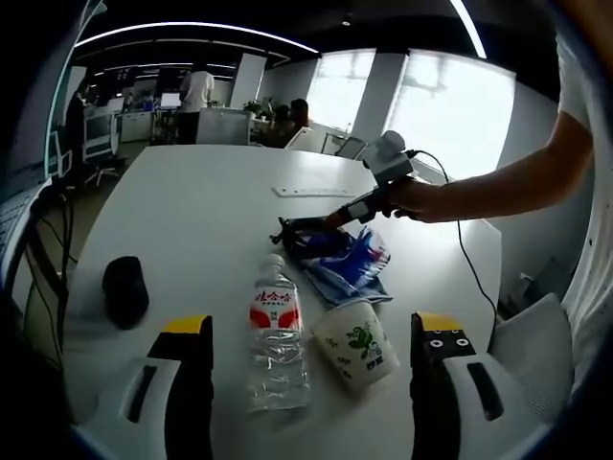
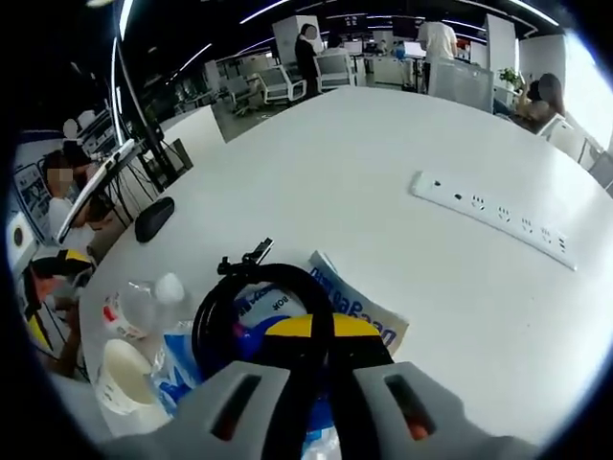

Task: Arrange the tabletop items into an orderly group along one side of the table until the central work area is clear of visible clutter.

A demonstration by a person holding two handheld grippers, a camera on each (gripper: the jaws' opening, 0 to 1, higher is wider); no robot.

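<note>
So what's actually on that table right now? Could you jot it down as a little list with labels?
surface: white table
bottle: clear water bottle lying on its side
cup: paper cup tipped over beside the bottle
packet: blue and white packet behind the cup
cable: black cable looped over the packet
mouse: black mouse, off to one side
power strip: white power strip, apart from the rest
left gripper: open, holding nothing
right gripper: shut on the cable

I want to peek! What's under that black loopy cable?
Under the black cable lies a blue and white packet, flat on the white table. The right gripper sits over the cable and hides part of the packet, so the rest of it can't be seen.
</note>
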